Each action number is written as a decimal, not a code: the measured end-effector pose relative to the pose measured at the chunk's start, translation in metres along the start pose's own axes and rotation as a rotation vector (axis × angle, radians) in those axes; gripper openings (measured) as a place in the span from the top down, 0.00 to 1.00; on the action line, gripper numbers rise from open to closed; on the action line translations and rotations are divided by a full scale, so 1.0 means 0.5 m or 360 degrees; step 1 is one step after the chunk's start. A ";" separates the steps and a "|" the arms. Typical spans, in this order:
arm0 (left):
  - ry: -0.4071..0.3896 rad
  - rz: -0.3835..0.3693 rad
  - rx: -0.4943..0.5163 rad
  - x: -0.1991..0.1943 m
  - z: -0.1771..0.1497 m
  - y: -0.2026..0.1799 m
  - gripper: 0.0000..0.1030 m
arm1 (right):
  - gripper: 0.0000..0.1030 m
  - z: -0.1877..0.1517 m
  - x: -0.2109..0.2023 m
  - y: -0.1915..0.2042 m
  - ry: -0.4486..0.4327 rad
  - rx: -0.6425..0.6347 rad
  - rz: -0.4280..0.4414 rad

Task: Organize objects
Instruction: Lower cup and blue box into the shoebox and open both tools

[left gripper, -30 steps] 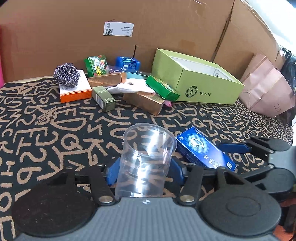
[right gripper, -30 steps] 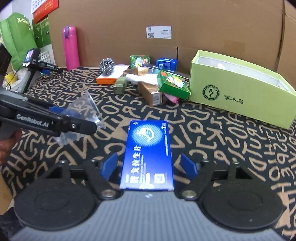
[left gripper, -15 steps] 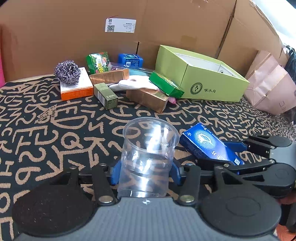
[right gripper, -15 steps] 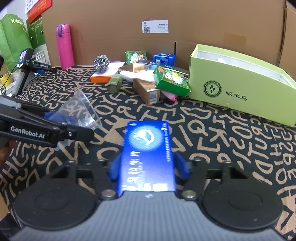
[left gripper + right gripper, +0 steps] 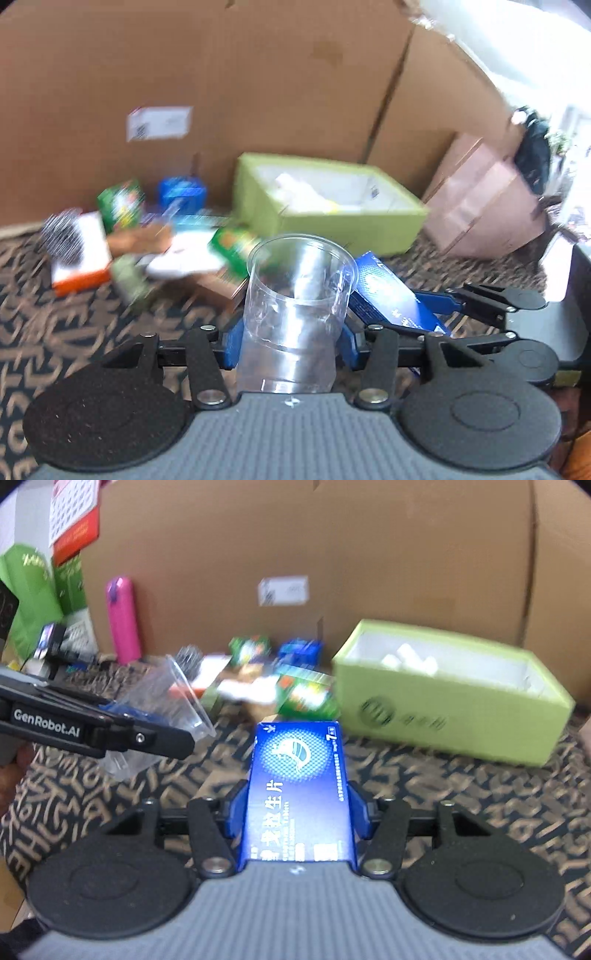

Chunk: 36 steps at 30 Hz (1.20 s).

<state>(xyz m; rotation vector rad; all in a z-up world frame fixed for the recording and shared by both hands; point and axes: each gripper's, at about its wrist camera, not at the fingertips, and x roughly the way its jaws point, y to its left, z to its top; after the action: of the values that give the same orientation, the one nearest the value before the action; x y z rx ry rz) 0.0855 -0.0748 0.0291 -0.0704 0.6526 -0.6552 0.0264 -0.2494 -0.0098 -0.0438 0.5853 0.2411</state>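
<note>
My left gripper [image 5: 291,343] is shut on a clear plastic cup [image 5: 295,314] and holds it upright above the patterned cloth. My right gripper [image 5: 297,812] is shut on a flat blue box [image 5: 299,790] with white print, lifted off the cloth. In the left wrist view the blue box [image 5: 391,295] and the right gripper [image 5: 458,310] are just right of the cup. In the right wrist view the cup [image 5: 162,709] and the left gripper [image 5: 110,731] are at the left. An open light-green box [image 5: 454,701] with white items inside stands ahead, also in the left wrist view [image 5: 325,199].
A blurred pile of small boxes [image 5: 162,236], a steel scourer [image 5: 62,232] and an orange-and-white box [image 5: 81,258] lie at the back left. Cardboard walls [image 5: 258,74] close the back. A pink paper bag [image 5: 484,206] stands right; a pink bottle [image 5: 123,618] stands far left.
Both grippers have risen and tilted towards the green box, blurring the scene. The right gripper closed on the blue box and lifted it. The cup stays gripped.
</note>
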 end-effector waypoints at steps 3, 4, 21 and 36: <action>-0.0057 -0.0075 0.0019 0.025 0.060 -0.035 0.49 | 0.47 0.041 -0.023 -0.048 -0.0090 0.0010 -0.0080; -0.0077 -0.0080 0.0036 0.035 0.079 -0.046 0.49 | 0.47 0.053 -0.028 -0.064 -0.0116 0.0013 -0.0110; -0.0030 0.0072 -0.0060 0.374 0.260 -0.056 0.48 | 0.47 0.205 0.160 -0.346 -0.0168 0.0096 -0.0503; -0.0047 0.0065 0.0037 0.420 0.242 -0.056 0.18 | 0.13 0.160 0.272 -0.392 -0.0017 0.0028 -0.0486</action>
<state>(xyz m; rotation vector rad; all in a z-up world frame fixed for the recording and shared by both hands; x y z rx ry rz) 0.2674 -0.2370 0.0195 -0.0452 0.6164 -0.6208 0.2259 -0.4018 -0.0234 -0.1137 0.5622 -0.0606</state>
